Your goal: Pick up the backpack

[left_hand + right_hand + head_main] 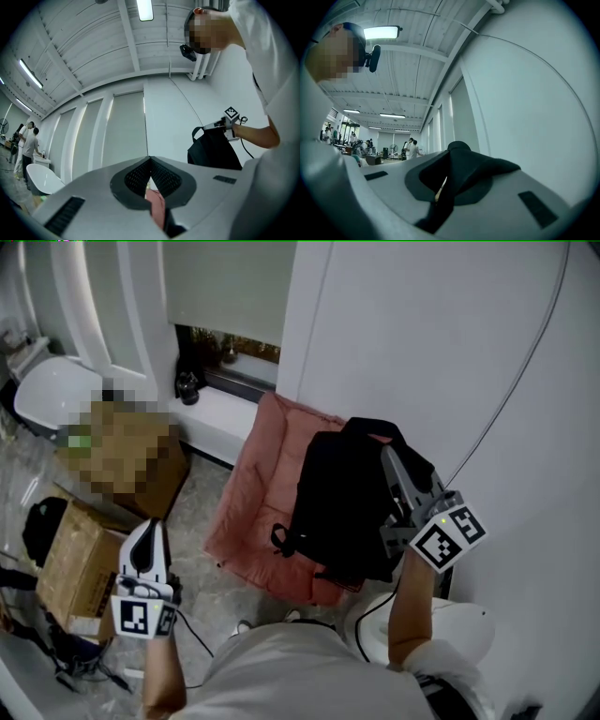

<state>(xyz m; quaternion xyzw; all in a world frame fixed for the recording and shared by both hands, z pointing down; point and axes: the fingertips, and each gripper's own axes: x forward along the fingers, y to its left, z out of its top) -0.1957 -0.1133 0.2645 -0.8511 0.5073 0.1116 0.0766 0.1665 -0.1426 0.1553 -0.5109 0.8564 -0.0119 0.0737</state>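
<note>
black fabric, a backpack (342,502), hangs in the air at the right centre of the head view, clear of the floor and in front of a pink cushion (253,493) that leans against the white wall (450,352). the right gripper (392,460) has it by the top. in the right gripper view its jaws are pressed nearly together on a black strap (459,157) of the backpack, which fills the gap between them and bulges above the tips. the bag's body droops below the grip, with loose straps dangling at its lower left edge.

the left gripper (147,532) sits at the lower left of the head view, well apart from the bag, over the grey floor (192,521) and beside a cardboard box (80,563). in the left gripper view its jaws are closed against each other with nothing held. a sliver of pink shows through the slit below where they meet. the backpack also appears at the right of that view, hung from the other gripper.
</note>
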